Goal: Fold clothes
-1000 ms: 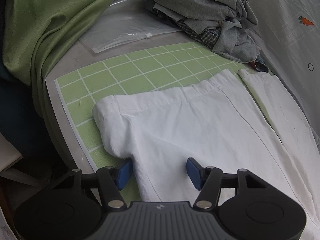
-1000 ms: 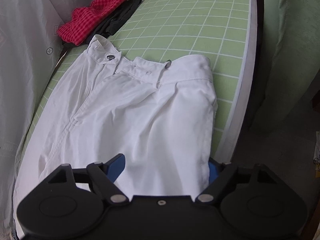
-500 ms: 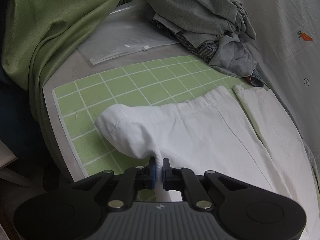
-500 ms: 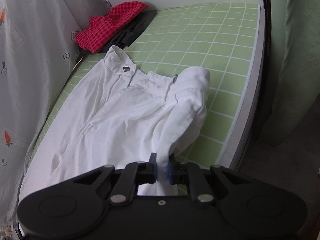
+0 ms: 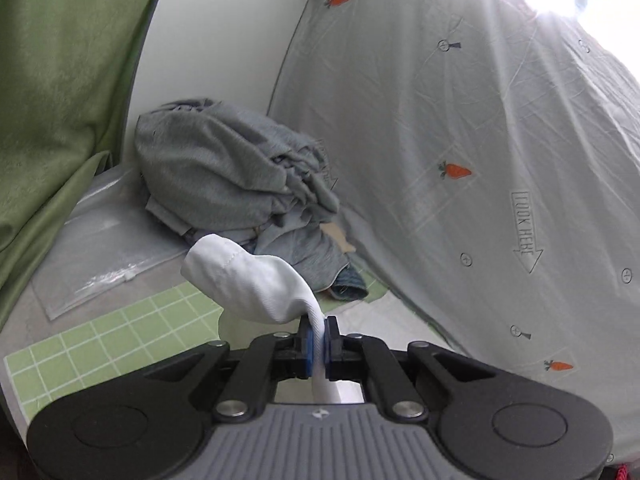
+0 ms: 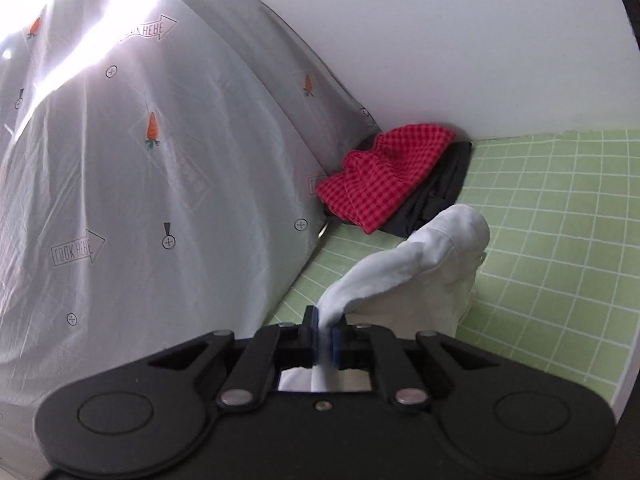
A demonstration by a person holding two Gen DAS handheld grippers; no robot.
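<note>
Largest first: the printed curtain hangs along the far side of the surface, and the green grid mat covers the surface. On the mat your white trousers are lifted, bunched and draping from both tongs, with the rest of them hidden below the rigs. A grey clothes pile sits at the far end in the left view, beside a clear zip bag; a red checked garment lies on a dark one in the corner in the right view. Your left tongs are clenched on a pinch of trouser fabric; your right tongs are clamped on another pinch. The cloth looks like a soft, light, limp woven cotton, so it will sag between your two holds and won't slip much. I judge this a fold in progress: keep both pinches on the near edge, hold them level and apart to keep the edge taut, and carry it over evenly.
</note>
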